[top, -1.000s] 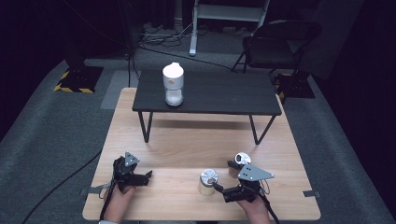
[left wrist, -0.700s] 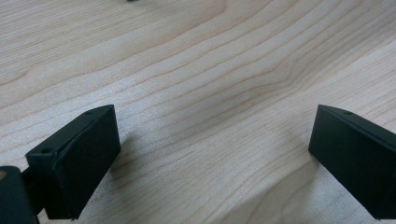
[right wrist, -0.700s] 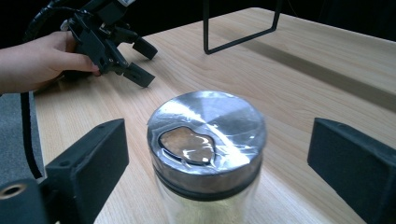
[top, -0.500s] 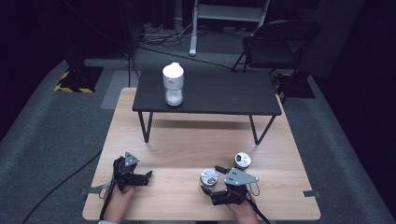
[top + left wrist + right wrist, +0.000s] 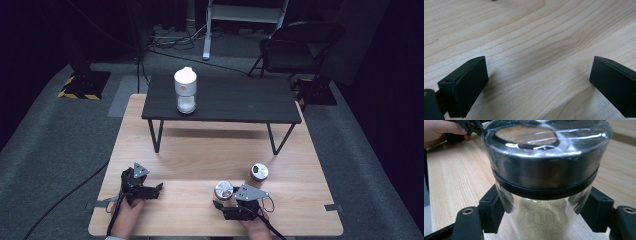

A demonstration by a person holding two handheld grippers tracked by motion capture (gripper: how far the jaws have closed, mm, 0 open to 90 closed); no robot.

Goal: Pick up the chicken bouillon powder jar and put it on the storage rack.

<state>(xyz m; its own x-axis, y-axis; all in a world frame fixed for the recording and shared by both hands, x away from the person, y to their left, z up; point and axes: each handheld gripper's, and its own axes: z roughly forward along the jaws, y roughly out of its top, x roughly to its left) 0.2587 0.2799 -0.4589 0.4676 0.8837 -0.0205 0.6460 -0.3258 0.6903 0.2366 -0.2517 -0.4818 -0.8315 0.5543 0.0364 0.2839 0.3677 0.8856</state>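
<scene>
— At the table's near edge, where are your grippers?
— Your right gripper (image 5: 223,204) clasps the glass jar (image 5: 544,185); your left gripper (image 5: 536,85) rests spread wide. A second jar (image 5: 259,172) stands beside.

Both grippers are black. The right gripper (image 5: 235,206) carries a grey three-cornered plate and a trailing black cable. The left gripper (image 5: 141,187) has blocky jaws with small screw holes.
</scene>
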